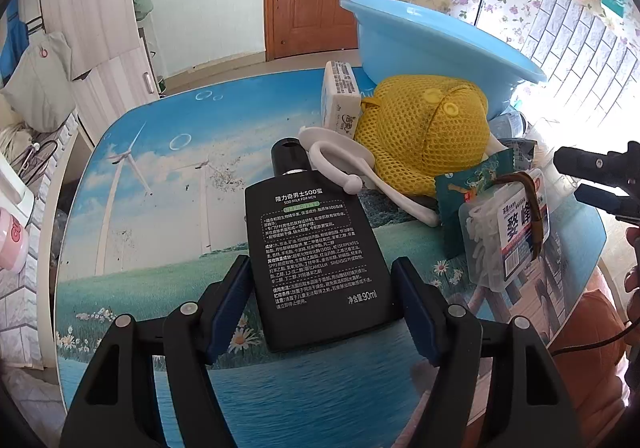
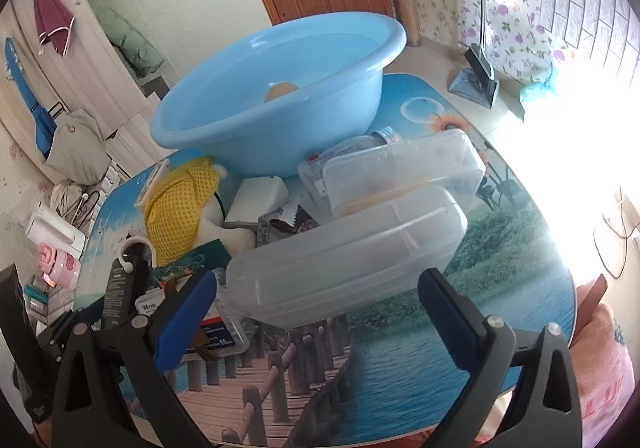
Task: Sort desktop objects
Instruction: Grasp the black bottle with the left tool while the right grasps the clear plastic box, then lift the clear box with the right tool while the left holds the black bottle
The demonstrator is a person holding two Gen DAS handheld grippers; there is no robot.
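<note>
Low in the left wrist view, the left gripper (image 1: 326,312) tilts down toward the table (image 1: 168,288), its two blue-padded fingers on either side of the lower end of a black bottle (image 1: 316,268) that lies flat, cap pointing up the frame. The left pad sits against the bottle's edge; on the right side it is hard to tell whether the pad touches, so a firm pinch cannot be confirmed. Beyond the cap lies a white plastic hook (image 1: 340,164), then a yellow mesh cap (image 1: 424,128) with a white carton (image 1: 340,98) beside it at upper centre, and the blue basin (image 1: 432,44) behind them. At right of centre stands a clear box of floss picks (image 1: 504,232) with a brown band over it, in front of a green packet (image 1: 468,184). The right gripper's dark tip enters at the far right edge.

In the right wrist view, the right gripper (image 2: 316,308) also slopes downward, its fingers spread wide with nothing between the pads. Just past them a clear lidded container (image 2: 352,256) rests on the table, blocking the way forward; a second clear container (image 2: 404,168) sits behind it. The basin fills the upper centre, an orange ball (image 2: 280,91) inside. At lower left, the black bottle stands between the other gripper's fingers, with the yellow cap above.
</note>
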